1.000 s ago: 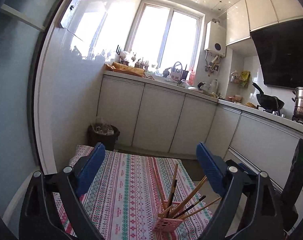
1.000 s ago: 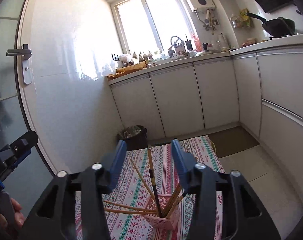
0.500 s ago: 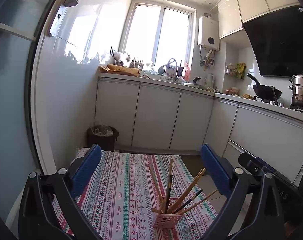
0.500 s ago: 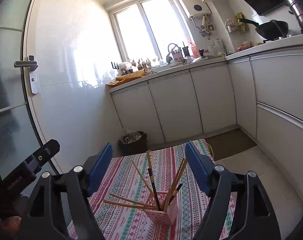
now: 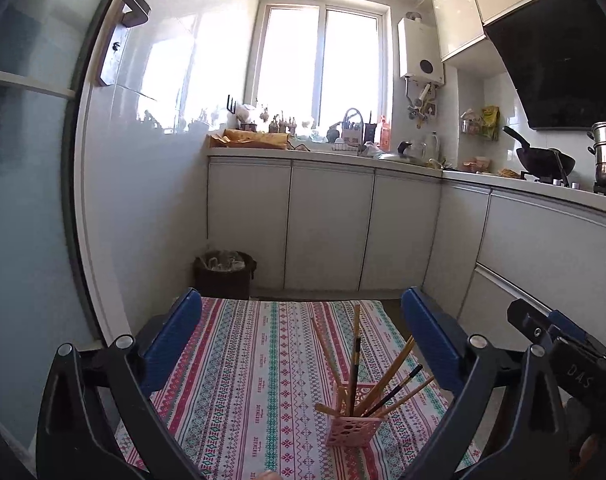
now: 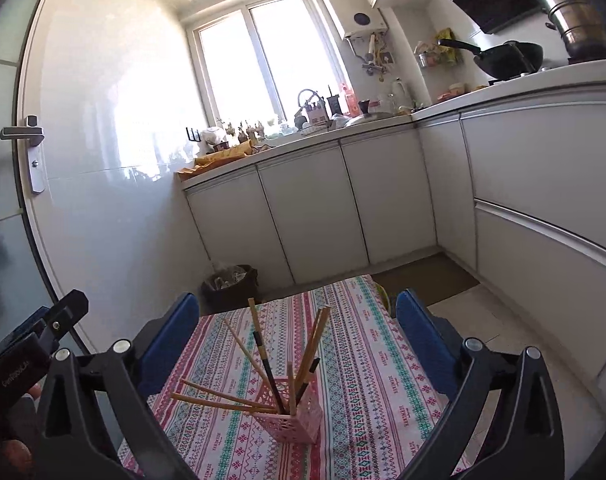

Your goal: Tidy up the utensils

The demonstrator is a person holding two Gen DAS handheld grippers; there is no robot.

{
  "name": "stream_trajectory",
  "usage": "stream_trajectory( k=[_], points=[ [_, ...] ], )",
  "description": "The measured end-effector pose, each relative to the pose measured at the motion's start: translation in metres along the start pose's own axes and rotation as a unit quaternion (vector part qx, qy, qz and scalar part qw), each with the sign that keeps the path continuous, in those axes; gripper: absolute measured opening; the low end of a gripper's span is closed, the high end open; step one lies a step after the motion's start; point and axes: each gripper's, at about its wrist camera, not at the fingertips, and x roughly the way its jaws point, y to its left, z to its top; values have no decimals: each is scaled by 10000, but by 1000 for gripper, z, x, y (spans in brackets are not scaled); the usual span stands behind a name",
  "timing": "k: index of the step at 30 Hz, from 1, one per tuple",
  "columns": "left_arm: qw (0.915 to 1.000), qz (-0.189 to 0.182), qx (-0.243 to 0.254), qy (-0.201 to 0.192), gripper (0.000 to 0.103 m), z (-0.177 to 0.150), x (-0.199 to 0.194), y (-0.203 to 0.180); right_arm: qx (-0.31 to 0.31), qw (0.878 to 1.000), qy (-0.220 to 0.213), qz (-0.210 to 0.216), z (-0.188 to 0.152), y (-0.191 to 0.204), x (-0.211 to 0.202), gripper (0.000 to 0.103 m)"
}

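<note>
Left gripper (image 5: 301,340): jaws spread wide, holding nothing, raised above the near end of the cloth.
Right gripper (image 6: 297,340): jaws also spread wide, holding nothing, above the same cloth.
Pink holder (image 5: 353,426): a perforated square cup, upright on the patterned tablecloth (image 5: 239,380), toward its right side in the left view.
Chopsticks (image 5: 385,376): several wooden and two dark ones, standing in the holder and fanning outward; two lean low to the left in the right wrist view.
Trash bin (image 5: 224,274): on the floor beyond the cloth, beside the white cabinets (image 5: 327,224).
</note>
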Motion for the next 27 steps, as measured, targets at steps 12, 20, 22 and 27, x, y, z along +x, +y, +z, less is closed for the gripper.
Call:
stream_trajectory(
  k=[12, 20, 22, 27],
  points=[
    [9978, 585, 317, 43, 96, -5, 3, -18, -245, 9979, 83, -588, -8, 6, 0, 96],
    [9981, 525, 256, 207, 96, -8, 6, -23, -244, 9973, 194, -661, -10, 1, 1, 96],
    [9984, 478, 227, 219, 96, -9, 6, -24, -250, 9972, 216, -667, -11, 1, 0, 96],
    [9981, 468, 224, 341, 96, -9, 9, -26, -232, 9975, 185, -642, -11, 0, -5, 96]
  ],
)
